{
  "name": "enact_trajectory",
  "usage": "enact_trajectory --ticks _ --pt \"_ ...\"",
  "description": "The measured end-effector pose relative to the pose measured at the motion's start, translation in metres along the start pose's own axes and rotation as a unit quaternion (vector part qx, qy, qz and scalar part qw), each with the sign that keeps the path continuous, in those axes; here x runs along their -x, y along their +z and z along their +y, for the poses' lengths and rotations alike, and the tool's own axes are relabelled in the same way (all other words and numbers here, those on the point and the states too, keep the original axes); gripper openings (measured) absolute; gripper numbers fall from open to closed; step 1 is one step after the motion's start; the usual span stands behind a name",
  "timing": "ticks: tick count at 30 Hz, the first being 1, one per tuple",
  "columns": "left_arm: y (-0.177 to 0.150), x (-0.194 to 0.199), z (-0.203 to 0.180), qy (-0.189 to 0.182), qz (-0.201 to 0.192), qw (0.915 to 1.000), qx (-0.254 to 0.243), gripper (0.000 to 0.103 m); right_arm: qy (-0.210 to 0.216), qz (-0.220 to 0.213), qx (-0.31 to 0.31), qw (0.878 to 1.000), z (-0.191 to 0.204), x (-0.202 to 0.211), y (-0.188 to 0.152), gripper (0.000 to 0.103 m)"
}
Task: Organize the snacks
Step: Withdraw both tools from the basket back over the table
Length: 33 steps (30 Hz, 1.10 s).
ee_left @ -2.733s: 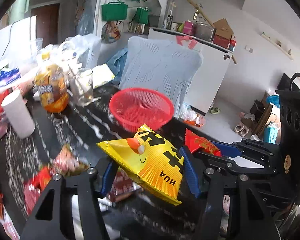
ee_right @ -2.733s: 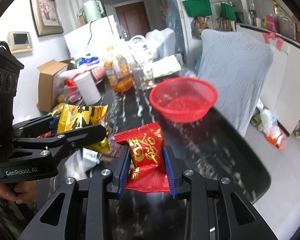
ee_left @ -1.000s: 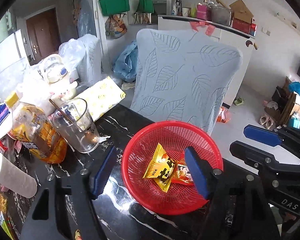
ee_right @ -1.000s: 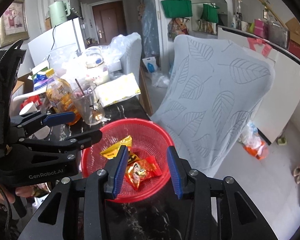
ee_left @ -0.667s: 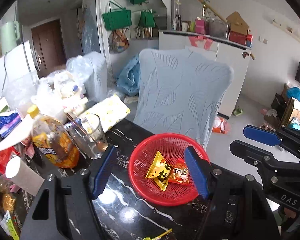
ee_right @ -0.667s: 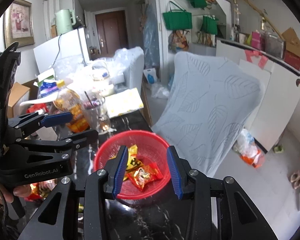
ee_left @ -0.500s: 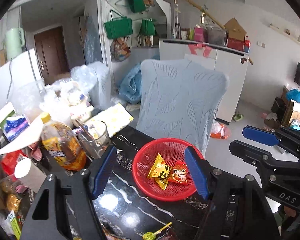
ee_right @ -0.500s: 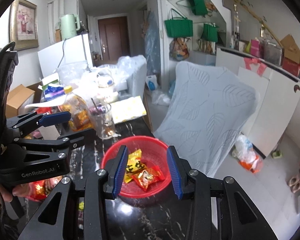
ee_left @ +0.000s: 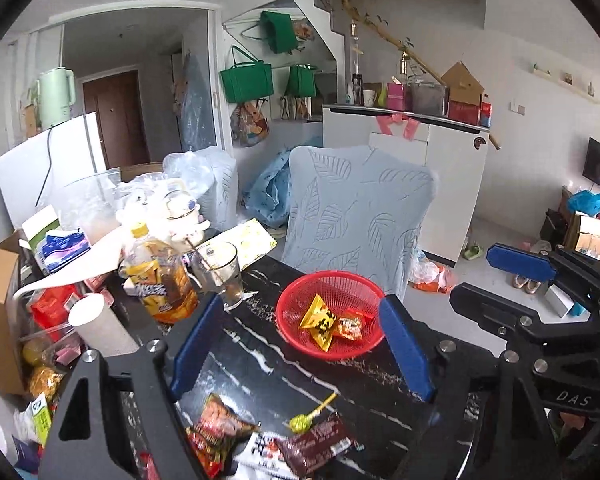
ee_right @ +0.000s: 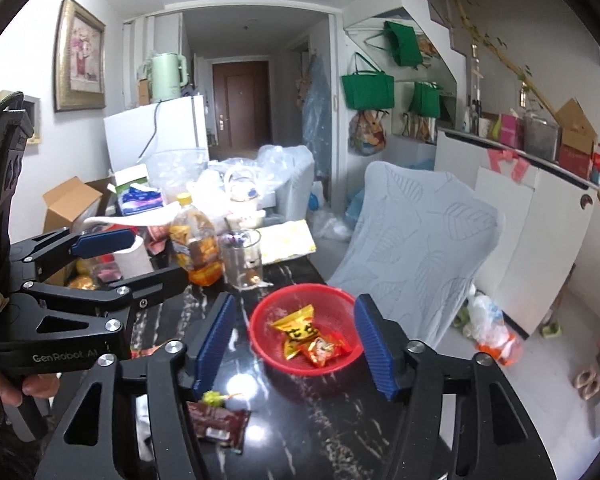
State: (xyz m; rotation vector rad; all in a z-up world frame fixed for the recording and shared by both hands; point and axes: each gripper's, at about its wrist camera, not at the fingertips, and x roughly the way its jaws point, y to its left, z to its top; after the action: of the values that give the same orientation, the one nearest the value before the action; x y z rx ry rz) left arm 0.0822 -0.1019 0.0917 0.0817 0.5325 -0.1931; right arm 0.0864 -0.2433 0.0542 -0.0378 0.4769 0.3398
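A red basket (ee_left: 364, 280) (ee_right: 260, 320) sits on the black marble table and holds a yellow snack packet (ee_left: 319, 322) (ee_right: 296, 330) and a red snack packet (ee_left: 350, 326) (ee_right: 324, 350). My left gripper (ee_left: 300, 344) is open and empty, raised well back from the basket; it also shows in the right wrist view (ee_right: 140, 256). My right gripper (ee_right: 292, 344) is open and empty, also raised back from the basket; it also shows in the left wrist view (ee_left: 500, 280). Loose snacks lie near me: a brown packet (ee_left: 314, 446) (ee_right: 218, 420), a green lollipop (ee_left: 302, 422) (ee_right: 216, 398) and a red-orange packet (ee_left: 216, 428).
A juice bottle (ee_left: 160, 276), a glass with a spoon (ee_left: 220, 272) and a white paper cup (ee_left: 100, 326) stand left of the basket amid clutter. A leaf-patterned chair (ee_left: 360, 216) stands behind the table. The table's right edge (ee_right: 440, 360) drops to the floor.
Both grippers held packets, then let them go into the red basket. Since then both have pulled up and back, so the basket looks smaller and the near loose snacks have come into view.
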Motion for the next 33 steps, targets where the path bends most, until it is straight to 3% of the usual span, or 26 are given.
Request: enact_trajectory --ticks 6,16,26,33 --pt "-0.025 0.028 0.004 0.01 0.004 0.9999 0.008 0.08 0.009 0.0 0.005 1.0 0.02 0.021 -0.017 0.069" --pt "-0.073 0.06 0.006 0.028 0.014 0.9994 0.017 0.08 0.04 0.014 0.006 0.999 0.044 0.04 -0.05 0.07" --pt "-0.119 0.064 0.017 0.009 0.043 0.9967 0.067 0.08 0.07 0.04 -0.002 0.997 0.059 0.044 -0.084 0.07" --pt "-0.148 0.056 0.02 0.02 0.058 0.9952 0.077 0.08 0.087 0.073 -0.013 0.993 0.063 0.029 -0.114 0.07"
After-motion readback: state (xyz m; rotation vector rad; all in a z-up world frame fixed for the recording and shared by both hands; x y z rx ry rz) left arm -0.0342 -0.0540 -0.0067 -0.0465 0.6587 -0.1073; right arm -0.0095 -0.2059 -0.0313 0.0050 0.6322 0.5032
